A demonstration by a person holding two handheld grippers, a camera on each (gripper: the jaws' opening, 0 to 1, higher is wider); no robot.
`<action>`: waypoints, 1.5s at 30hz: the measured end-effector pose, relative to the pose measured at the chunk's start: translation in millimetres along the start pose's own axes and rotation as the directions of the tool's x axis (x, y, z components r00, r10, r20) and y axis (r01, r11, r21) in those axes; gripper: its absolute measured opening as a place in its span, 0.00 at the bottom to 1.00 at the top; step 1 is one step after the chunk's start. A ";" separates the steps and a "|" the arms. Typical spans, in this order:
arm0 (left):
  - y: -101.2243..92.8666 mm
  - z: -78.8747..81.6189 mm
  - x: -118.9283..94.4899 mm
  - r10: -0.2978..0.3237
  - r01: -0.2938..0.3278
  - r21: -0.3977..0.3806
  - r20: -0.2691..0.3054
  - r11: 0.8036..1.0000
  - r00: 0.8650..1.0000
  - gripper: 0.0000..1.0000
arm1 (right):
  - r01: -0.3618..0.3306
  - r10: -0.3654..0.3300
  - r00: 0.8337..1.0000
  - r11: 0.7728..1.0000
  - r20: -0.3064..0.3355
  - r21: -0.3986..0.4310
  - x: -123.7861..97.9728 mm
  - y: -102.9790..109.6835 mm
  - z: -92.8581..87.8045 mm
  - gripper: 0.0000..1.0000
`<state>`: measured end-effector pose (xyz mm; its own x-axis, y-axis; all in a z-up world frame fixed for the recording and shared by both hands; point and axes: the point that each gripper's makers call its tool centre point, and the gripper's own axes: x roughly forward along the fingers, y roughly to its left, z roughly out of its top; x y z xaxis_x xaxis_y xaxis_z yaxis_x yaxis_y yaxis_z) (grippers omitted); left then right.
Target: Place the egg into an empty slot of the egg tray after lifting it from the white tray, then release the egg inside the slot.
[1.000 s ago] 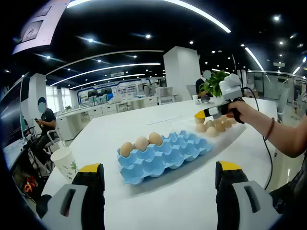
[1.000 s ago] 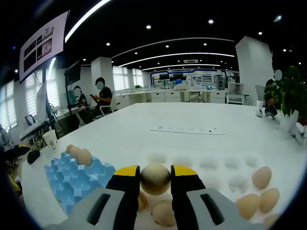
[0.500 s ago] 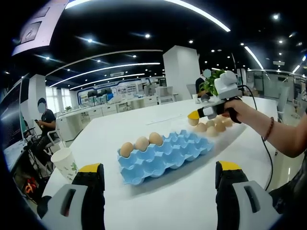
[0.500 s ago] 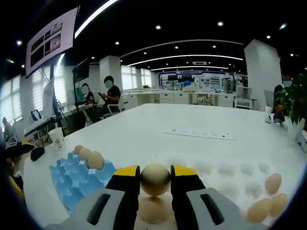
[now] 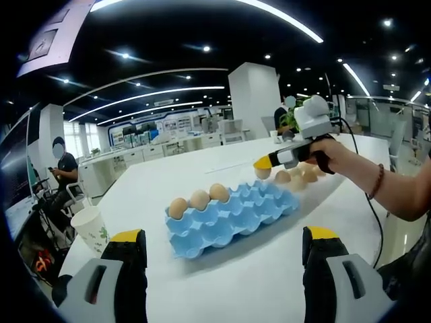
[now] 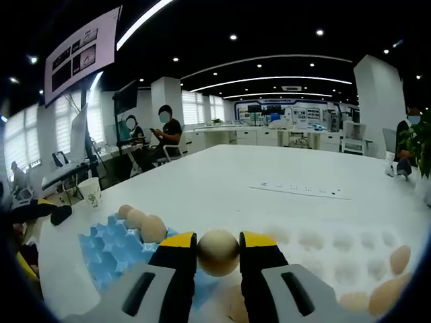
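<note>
Both views are bright below and dark above: long ceiling light strips and small round spotlights glow against a black ceiling. Their light falls evenly on the white desk, which looks nearly washed out ahead of the right tongs. A soft shadow lies under the blue egg tray, ahead of the left tongs. Fisheye bending curves the strips and room edges. Distant windows glare pale; the background people are slightly soft.

open-plan office | desks | seated workers | ceiling strip lights
</note>
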<state>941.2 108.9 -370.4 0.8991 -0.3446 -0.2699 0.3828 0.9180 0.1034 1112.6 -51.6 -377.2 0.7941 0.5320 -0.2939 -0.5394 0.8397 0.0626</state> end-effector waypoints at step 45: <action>9.7 -1.4 -1.8 0.019 -0.019 -0.016 -0.001 1.000 1.000 0.98 | -0.093 0.081 0.991 0.990 -0.111 -0.105 43.4 50.1 -24.6 0.26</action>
<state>943.0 118.7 -370.2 0.9062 -0.3267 -0.2686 0.3621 0.9274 0.0936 1113.1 10.8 -410.3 0.7117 0.5832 -0.3917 -0.6373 0.7705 -0.0109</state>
